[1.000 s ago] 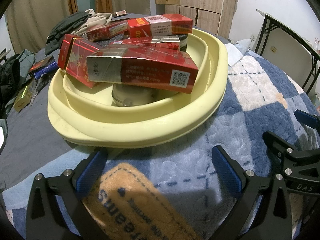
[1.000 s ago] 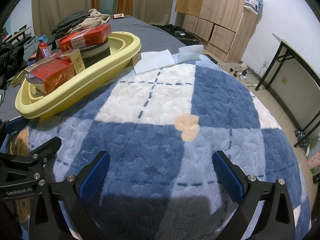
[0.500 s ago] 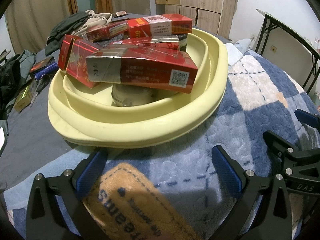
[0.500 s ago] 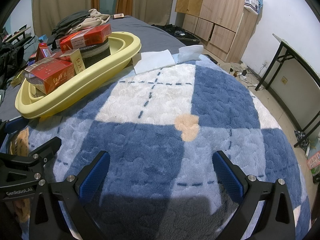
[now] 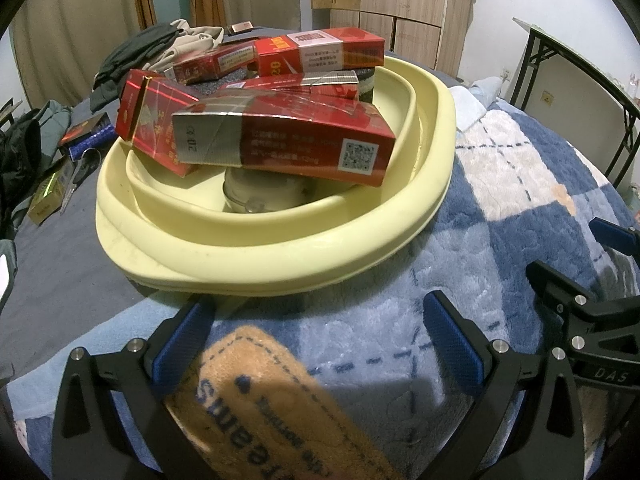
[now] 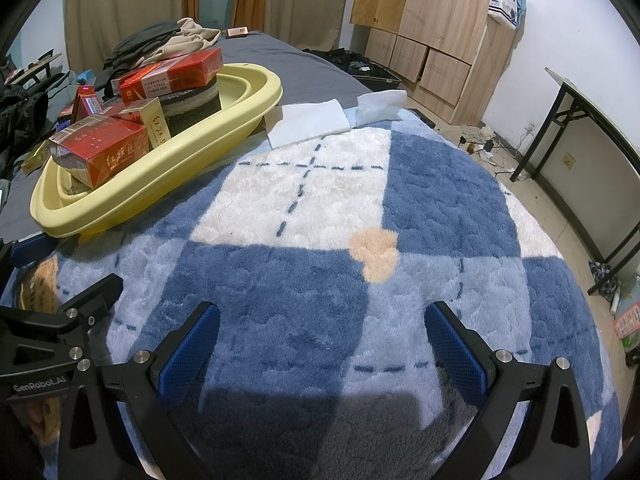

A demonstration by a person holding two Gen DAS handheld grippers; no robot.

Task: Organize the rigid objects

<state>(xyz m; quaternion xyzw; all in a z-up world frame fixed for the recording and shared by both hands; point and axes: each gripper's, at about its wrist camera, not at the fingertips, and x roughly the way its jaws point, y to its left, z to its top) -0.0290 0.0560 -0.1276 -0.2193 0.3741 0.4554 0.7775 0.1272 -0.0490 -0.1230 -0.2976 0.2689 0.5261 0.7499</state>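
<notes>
Left gripper point(image 5: 316, 332): wide open, empty, low over blanket point(image 5: 500, 240), just short of basin point(image 5: 280, 252)
Right gripper point(image 6: 320, 336): wide open, empty, well apart from basin
Red cartons point(image 5: 288, 140): piled crosswise in basin, top ones overhanging
Handling: likely light, stiff, glossy, crushable
Hold: across narrow faces, near mid-length

Nothing has changed since the earlier pictures: no object or tool has shifted in either wrist view

Bedroom, bed point(image 6: 304, 68), wooden wardrobe point(image 6: 436, 20), heaped clothes point(image 6: 168, 38)
</notes>
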